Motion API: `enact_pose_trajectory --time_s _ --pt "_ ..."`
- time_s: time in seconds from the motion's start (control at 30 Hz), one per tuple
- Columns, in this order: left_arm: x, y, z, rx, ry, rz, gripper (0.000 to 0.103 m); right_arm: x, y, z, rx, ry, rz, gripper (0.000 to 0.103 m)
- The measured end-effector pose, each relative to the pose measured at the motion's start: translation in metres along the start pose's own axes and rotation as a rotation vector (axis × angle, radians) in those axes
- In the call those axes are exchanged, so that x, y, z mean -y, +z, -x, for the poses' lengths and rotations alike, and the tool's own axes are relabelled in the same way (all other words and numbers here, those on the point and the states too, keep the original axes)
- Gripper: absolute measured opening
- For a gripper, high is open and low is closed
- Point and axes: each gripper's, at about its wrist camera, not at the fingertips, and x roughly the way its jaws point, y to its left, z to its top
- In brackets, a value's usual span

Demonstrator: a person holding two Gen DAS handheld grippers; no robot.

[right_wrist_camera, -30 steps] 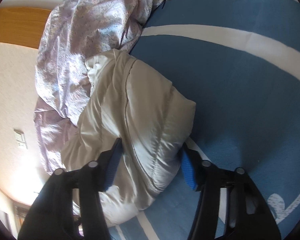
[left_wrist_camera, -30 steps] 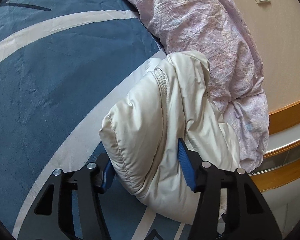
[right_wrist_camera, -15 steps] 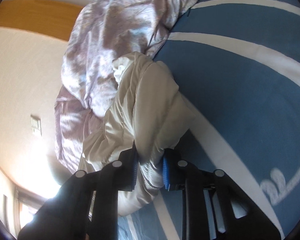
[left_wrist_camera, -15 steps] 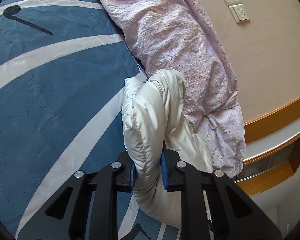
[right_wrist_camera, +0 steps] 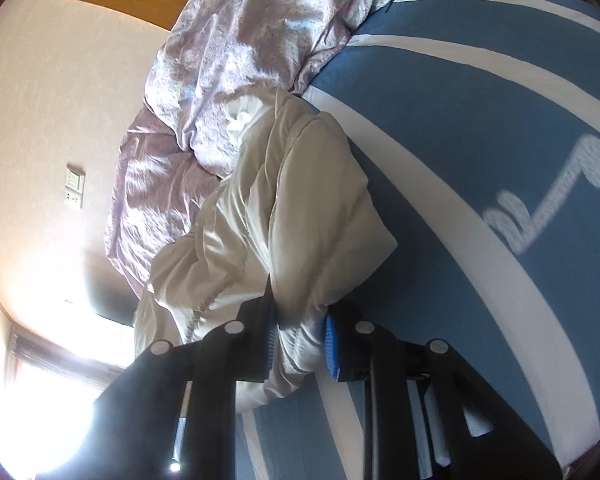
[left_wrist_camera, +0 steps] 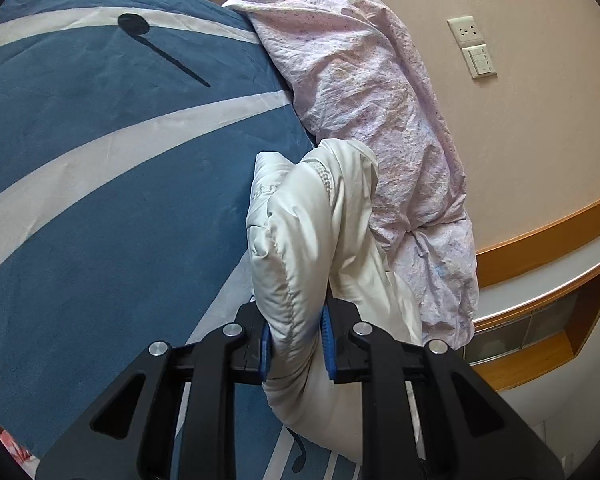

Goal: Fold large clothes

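Note:
A cream quilted puffer jacket (left_wrist_camera: 308, 240) is bundled in a folded lump over the blue bedspread (left_wrist_camera: 100, 160), held up off it at the near end. My left gripper (left_wrist_camera: 296, 344) is shut on one padded edge of the jacket, blue pads pressed into the fabric. In the right wrist view the same jacket (right_wrist_camera: 300, 208) shows, and my right gripper (right_wrist_camera: 300, 344) is shut on its other end. Its far end rests against the pink duvet.
A crumpled pink floral duvet (left_wrist_camera: 380, 112) lies along the wall side of the bed and also shows in the right wrist view (right_wrist_camera: 240, 60). A beige wall with a socket and switch (left_wrist_camera: 472, 48) and a wooden ledge (left_wrist_camera: 540, 240) lie beyond.
Both grippers closed from open onto the jacket's edges, then lifted it; the bundle is now squeezed narrower and raised, and the views have pulled back from the bed.

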Motion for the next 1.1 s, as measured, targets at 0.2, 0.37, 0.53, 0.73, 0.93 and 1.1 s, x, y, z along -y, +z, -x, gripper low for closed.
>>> enact_pose_trajectory --time_s 0.2,0.37,0.53,0.73,0.93,1.1 --pt "-0.01 -0.003 0.002 -0.001 0.031 -0.015 0.022 -0.013 -0.011 0.005 0.01 -0.136 0.125 0.033" --pt "-0.012 -0.004 0.0 0.012 0.078 -0.035 0.039 -0.039 -0.018 0.01 0.068 -0.293 0.291 0.049" --pt "-0.016 -0.005 0.008 0.061 0.12 -0.044 0.064 -0.054 -0.022 0.023 0.194 -0.526 0.373 0.073" --pt "-0.009 -0.006 0.009 0.097 0.143 -0.104 0.069 -0.09 -0.027 0.032 0.296 -0.504 0.507 0.073" --pt "-0.003 -0.011 -0.002 0.084 0.153 -0.109 0.069 -0.162 -0.063 -0.034 0.222 -0.346 0.796 0.064" --pt "0.003 -0.014 -0.011 0.079 0.163 -0.117 0.069 -0.193 -0.088 -0.084 0.191 -0.357 0.926 0.057"
